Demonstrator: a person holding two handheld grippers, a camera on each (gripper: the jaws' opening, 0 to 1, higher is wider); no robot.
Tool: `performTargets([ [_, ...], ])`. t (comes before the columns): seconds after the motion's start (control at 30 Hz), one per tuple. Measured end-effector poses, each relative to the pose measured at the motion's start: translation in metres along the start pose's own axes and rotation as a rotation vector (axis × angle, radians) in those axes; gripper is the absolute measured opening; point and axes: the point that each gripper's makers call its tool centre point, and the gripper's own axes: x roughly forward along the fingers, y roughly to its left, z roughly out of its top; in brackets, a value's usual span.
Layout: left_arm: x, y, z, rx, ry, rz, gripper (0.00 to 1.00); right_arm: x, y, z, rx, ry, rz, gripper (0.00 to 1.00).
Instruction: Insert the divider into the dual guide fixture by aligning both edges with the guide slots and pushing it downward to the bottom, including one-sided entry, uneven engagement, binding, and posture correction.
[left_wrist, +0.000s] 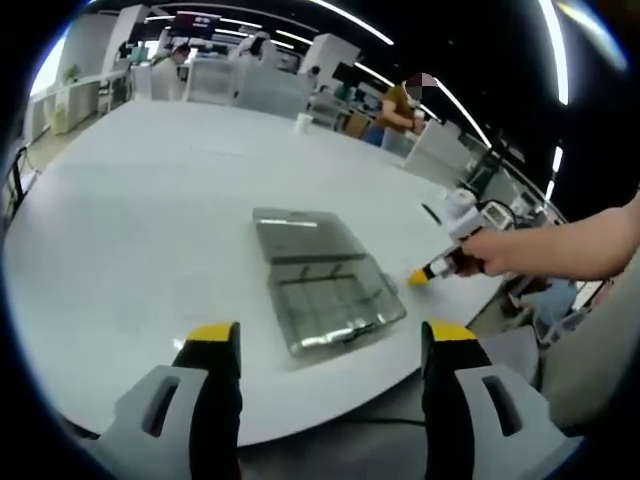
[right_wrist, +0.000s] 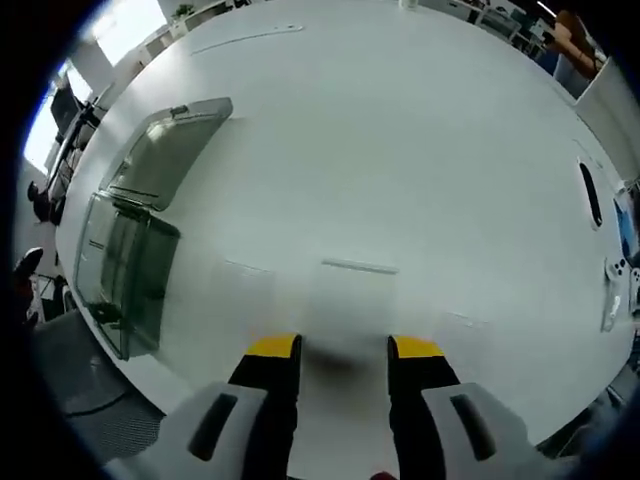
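Observation:
The guide fixture is a clear plastic box (left_wrist: 330, 305) with slotted walls; its lid (left_wrist: 300, 235) lies open behind it on the white table (left_wrist: 150, 200). My left gripper (left_wrist: 332, 335) hovers open in front of the box, its jaws wide apart and empty. A hand brings my right gripper (left_wrist: 432, 272) in just right of the box, low over the table. In the right gripper view the box (right_wrist: 125, 265) and its lid (right_wrist: 170, 145) sit far left. A clear, blurred divider (right_wrist: 355, 300) stands between the narrowed jaws of my right gripper (right_wrist: 344, 348), apparently held by its side edges.
The table's near edge (left_wrist: 330, 410) runs just under the left gripper. A black pen-like item (right_wrist: 590, 195) and small white objects (right_wrist: 612, 290) lie at the table's far right. Faint thin lines (right_wrist: 245, 266) mark the tabletop. People and desks stand beyond the far edge.

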Motion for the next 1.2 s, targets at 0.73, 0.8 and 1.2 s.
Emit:
performTargets([
  [0.73, 0.0, 0.0009, -0.0015, 0.005, 0.006, 0.001, 0.71, -0.0078, 0.0059, -0.0062, -0.086, 0.094, 0.015, 0.3],
  [0.8, 0.0002, 0.0005, -0.0014, 0.005, 0.006, 0.0, 0.71, -0.0065, 0.0053, -0.0057, -0.096, 0.106, 0.016, 0.3],
  [1.2, 0.0006, 0.0001, -0.0005, 0.011, 0.009, -0.003, 0.7, -0.0041, 0.0034, -0.0034, -0.12, 0.106, 0.016, 0.29],
])
